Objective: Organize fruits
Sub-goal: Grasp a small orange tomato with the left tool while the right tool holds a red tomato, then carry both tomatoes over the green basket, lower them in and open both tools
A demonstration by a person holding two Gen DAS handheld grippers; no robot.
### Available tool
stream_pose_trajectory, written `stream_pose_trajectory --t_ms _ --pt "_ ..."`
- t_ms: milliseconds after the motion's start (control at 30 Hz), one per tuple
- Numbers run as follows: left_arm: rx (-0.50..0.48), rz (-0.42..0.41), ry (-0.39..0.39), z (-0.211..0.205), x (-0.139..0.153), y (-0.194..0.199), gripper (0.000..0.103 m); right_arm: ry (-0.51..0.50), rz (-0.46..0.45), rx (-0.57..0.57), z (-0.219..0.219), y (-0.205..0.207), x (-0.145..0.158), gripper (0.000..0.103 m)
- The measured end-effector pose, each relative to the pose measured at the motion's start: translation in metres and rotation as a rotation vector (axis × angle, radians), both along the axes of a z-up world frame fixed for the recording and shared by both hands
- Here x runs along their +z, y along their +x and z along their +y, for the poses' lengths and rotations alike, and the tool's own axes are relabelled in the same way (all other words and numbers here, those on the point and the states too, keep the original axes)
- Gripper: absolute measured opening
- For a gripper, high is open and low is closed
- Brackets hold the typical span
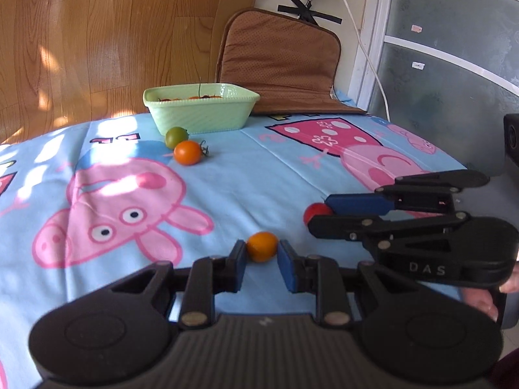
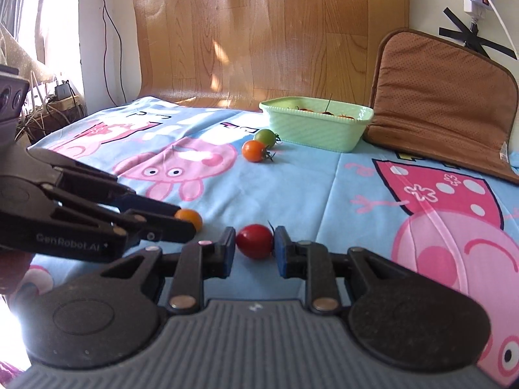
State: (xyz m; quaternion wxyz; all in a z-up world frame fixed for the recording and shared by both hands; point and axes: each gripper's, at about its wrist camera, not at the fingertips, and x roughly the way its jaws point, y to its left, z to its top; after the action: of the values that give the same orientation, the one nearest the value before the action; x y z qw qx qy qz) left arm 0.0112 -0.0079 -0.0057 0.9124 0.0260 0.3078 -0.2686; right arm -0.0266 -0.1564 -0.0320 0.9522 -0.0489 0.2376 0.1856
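Orange tomato (image 1: pixel 261 246) clamped in left gripper (image 1: pixel 261 261), red tomato (image 2: pixel 254 241) clamped in right gripper (image 2: pixel 254 253)

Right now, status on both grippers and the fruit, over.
Left gripper shut on orange tomato. Right gripper shut on red tomato. Green basket ahead; green tomato and second orange tomato lie before it.

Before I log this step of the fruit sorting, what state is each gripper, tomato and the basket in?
left gripper: shut on the orange tomato
right gripper: shut on the red tomato
green tomato: loose on the blanket, beside the basket
orange stemmed tomato: loose, touching the green one
green basket: upright, some tomatoes inside
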Motion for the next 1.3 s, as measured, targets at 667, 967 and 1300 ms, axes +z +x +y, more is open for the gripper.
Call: stream_pose_trajectory --t_ms 667,967,1300 --pt "0.022 0.047 -0.053 0.0 0.004 0.01 0.022 0.015 0.023 0.011 -0.005 0.006 -0.002 0.03" --pt "0.01 -0.048 -0.064 0.001 0.05 0.069 0.022 0.018 -0.087 -0.004 -0.019 0.051 0.03 0.028" --pt "0.097 -0.088 -0.087 -0.018 0.079 0.214 0.022 0.06 -0.158 -0.085 -0.043 0.177 0.057 0.028"
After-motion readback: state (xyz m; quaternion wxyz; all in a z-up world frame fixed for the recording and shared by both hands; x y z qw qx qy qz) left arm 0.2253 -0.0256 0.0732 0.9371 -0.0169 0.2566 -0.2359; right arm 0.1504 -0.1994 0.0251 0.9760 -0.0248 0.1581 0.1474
